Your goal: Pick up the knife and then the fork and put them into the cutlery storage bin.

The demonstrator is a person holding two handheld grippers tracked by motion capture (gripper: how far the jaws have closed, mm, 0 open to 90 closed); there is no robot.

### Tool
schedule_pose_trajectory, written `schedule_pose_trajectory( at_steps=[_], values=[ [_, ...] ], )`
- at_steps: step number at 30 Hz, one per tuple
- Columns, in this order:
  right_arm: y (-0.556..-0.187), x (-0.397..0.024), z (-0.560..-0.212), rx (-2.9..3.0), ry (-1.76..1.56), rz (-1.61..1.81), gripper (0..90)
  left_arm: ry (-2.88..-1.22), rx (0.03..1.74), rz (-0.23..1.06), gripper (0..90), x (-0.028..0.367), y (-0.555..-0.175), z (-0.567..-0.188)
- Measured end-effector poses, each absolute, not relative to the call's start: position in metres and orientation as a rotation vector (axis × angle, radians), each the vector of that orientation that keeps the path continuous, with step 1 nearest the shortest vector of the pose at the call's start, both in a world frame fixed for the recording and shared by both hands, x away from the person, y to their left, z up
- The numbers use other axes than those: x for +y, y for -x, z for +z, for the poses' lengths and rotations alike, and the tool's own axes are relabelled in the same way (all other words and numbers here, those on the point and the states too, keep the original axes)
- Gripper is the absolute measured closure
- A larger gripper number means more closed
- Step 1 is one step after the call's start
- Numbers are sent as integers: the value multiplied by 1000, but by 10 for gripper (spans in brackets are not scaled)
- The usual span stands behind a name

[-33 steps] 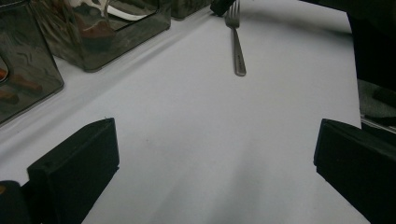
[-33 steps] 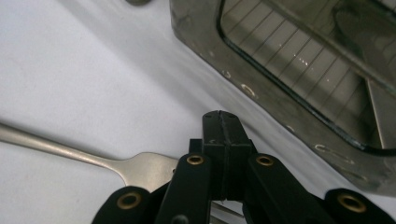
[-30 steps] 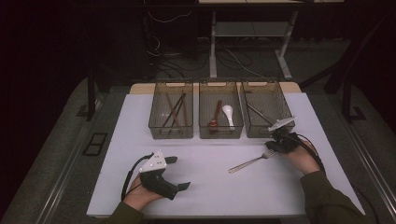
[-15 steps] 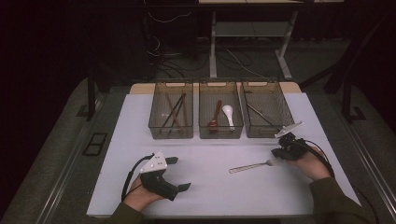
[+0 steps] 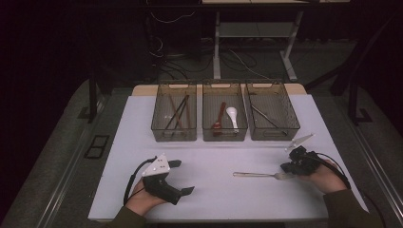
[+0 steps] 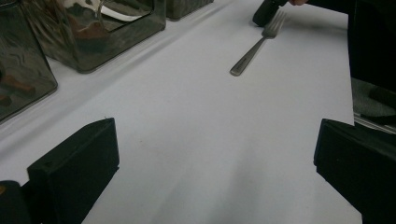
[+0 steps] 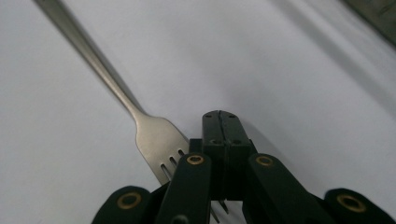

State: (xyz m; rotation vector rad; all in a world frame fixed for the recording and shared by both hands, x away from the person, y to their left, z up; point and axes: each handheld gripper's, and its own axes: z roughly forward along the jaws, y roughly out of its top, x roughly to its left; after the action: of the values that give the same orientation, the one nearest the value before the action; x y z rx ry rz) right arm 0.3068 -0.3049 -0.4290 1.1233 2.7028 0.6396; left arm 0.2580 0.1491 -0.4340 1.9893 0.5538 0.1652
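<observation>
A metal fork [image 5: 256, 175] lies flat on the white table, handle to the left. Its tines sit at the tip of my right gripper [image 5: 285, 168]. In the right gripper view the jaws of the right gripper [image 7: 219, 116] are shut flat against each other with nothing between them. The fork [image 7: 107, 88] lies beside and partly under them. My left gripper [image 5: 183, 176] rests at the front left, open and empty. In the left gripper view, the left gripper [image 6: 215, 126] faces the fork [image 6: 252, 49] and the right gripper [image 6: 266, 11] across bare table.
Three clear bins stand in a row at the back. The left bin [image 5: 157, 124] holds chopsticks, the middle bin [image 5: 224, 134] a red and a white spoon, and the right bin [image 5: 274, 133] metal utensils. The table's right edge [image 5: 354, 190] is close to my right hand.
My right hand has moved to the right and nearer the front edge. The fork has shifted right with it and swung from slanted to nearly level. The left gripper has stayed put.
</observation>
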Motion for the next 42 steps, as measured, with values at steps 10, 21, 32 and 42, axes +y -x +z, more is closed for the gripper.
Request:
schedule_pose_trajectory(
  at_steps=[10, 21, 32, 42],
  values=[
    [-286, -302, -425, 2781, -1006, 648, 894, -1997, 548, 163, 0, 148, -258, -434],
    [-294, -270, -408, 2886, -737, 665, 752, -1999, 550, 161, 0, 148, -259, -435],
    [-298, -233, -420, 3029, -507, 377, 755, -1999, 549, 159, 0, 148, -259, -435],
    [-297, -224, -419, 3042, -427, 292, 833, -2004, 547, 156, 0, 146, -259, -436]
  ],
)
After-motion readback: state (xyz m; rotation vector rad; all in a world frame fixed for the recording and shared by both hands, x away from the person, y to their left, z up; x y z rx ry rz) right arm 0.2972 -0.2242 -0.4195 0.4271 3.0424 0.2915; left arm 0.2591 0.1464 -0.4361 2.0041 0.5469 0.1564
